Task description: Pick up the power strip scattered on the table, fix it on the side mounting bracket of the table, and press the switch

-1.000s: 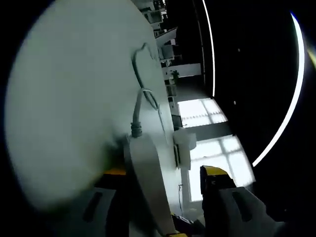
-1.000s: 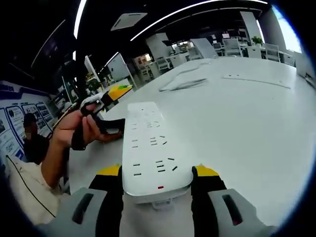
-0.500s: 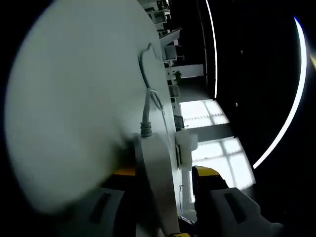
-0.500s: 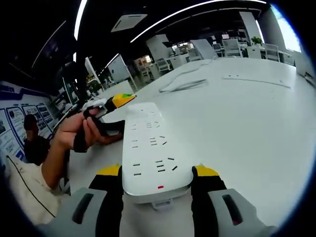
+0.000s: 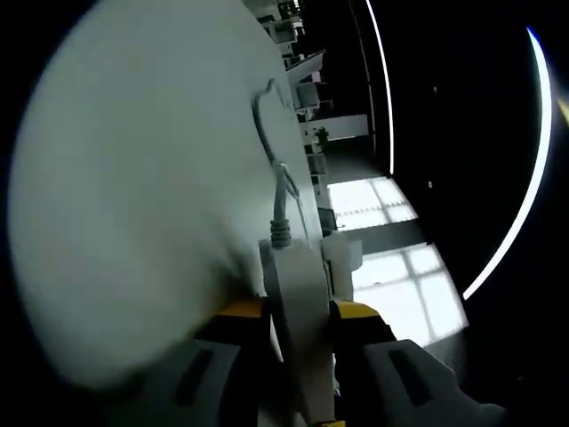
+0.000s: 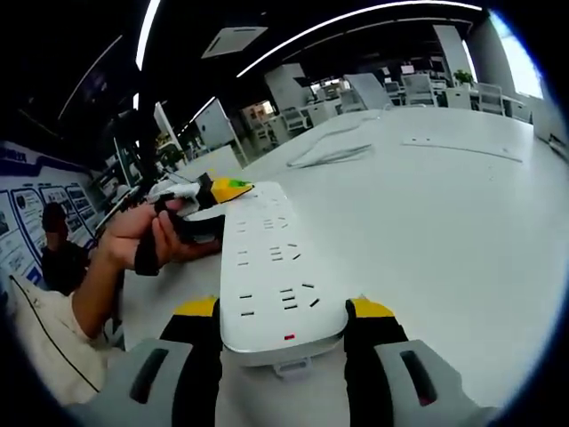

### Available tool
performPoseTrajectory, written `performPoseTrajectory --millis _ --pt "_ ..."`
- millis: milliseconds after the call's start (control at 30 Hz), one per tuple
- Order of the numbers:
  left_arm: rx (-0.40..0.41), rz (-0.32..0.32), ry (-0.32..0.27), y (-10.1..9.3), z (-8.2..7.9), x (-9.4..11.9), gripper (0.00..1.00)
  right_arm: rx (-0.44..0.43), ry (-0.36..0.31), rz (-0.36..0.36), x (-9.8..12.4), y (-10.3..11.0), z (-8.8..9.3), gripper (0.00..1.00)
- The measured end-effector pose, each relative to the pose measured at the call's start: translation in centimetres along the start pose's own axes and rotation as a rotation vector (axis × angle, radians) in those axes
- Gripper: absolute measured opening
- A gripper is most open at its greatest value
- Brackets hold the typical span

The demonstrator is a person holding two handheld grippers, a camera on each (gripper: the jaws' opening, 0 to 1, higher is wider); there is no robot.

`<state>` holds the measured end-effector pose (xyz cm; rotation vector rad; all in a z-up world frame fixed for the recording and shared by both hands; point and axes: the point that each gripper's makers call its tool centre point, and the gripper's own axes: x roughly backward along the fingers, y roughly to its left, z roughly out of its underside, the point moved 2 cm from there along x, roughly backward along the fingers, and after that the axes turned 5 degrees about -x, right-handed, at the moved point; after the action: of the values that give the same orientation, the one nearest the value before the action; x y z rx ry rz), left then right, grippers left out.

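Right now you have the strip (image 6: 277, 267) pinched from both ends. Your right gripper (image 6: 283, 331) is closed across its width at the switch end, yellow pads flat against both long edges, socket face up toward you. Your left gripper (image 5: 298, 313) has its jaws nearly together on the strip's (image 5: 300, 311) cord end, seen edge-on just ahead of it; from the right gripper view that same gripper (image 6: 212, 190) sits at the far end of the strip, held in your hand (image 6: 142, 236). The strip looks to lie on or just above the table (image 6: 444, 213); you can't tell for sure whether it is clear of the surface.

Mind these risks:

- Two grips on one rigid body fight each other. If your hands turn or pull unevenly, one pad pair may slide along the smooth plastic and the strip could twist out.
- Your left grip is narrow and close to the cord (image 5: 281, 200) root. Squeeze off-centre and it may slip onto the strain relief rather than the housing.
- The cord trails away in front of the left gripper across the table. When you carry the strip toward the side bracket, that slack could drag, snag or tug the strip askew.
- The right pads sit beside the small red mark (image 6: 288, 337), which may be the switch, so shifting there may press it early.
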<state>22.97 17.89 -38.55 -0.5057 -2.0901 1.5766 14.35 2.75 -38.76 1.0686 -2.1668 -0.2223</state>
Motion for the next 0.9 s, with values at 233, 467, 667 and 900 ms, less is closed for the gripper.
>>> performPoseTrajectory --millis 233,467,667,900 --pt "0.016 -0.003 0.002 -0.01 0.07 0.04 0.30 0.007 0.000 0.004 -0.04 0.05 0.04 0.50" --pt "0.006 0.000 -0.016 0.01 0.03 0.16 0.29 0.026 -0.004 0.012 -0.18 0.05 0.01 0.50" --pt "0.030 -0.005 -0.027 0.26 -0.33 0.35 0.27 0.083 -0.024 0.034 -0.47 0.41 0.02 0.50" --pt "0.051 0.024 -0.030 0.04 -0.29 0.44 0.26 0.130 -0.053 0.051 -0.51 0.34 0.05 0.50"
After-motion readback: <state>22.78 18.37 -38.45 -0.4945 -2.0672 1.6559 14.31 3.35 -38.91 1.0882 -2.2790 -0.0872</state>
